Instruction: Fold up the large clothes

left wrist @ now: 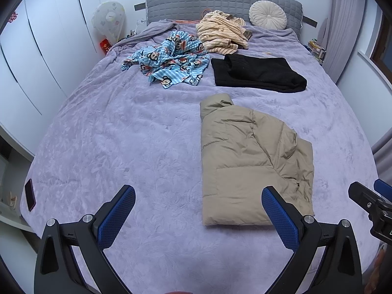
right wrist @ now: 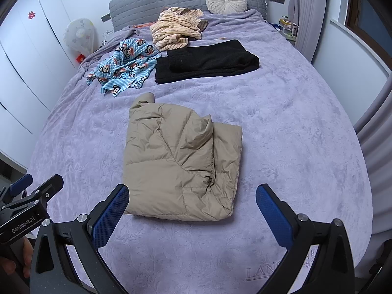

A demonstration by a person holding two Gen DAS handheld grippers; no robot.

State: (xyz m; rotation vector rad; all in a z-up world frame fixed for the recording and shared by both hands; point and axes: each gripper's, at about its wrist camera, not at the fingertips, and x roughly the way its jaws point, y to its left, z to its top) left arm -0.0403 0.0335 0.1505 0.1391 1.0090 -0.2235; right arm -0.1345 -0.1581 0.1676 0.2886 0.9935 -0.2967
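Right wrist view: right gripper (right wrist: 192, 204) spread apart, empty, over near bed (right wrist: 294, 122). Folded jacket (right wrist: 181, 161) lies mid-bed, just beyond. Left gripper (left wrist: 198, 208) likewise apart, empty. Black garment (right wrist: 205, 61) farther back.

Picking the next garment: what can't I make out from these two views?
- Striped beige garment: crumpled, type unclear in both views.
- Dark item under it: mostly hidden.
- Embroidered lettering: cut off by the right gripper.
- Nightstand clutter: too small.
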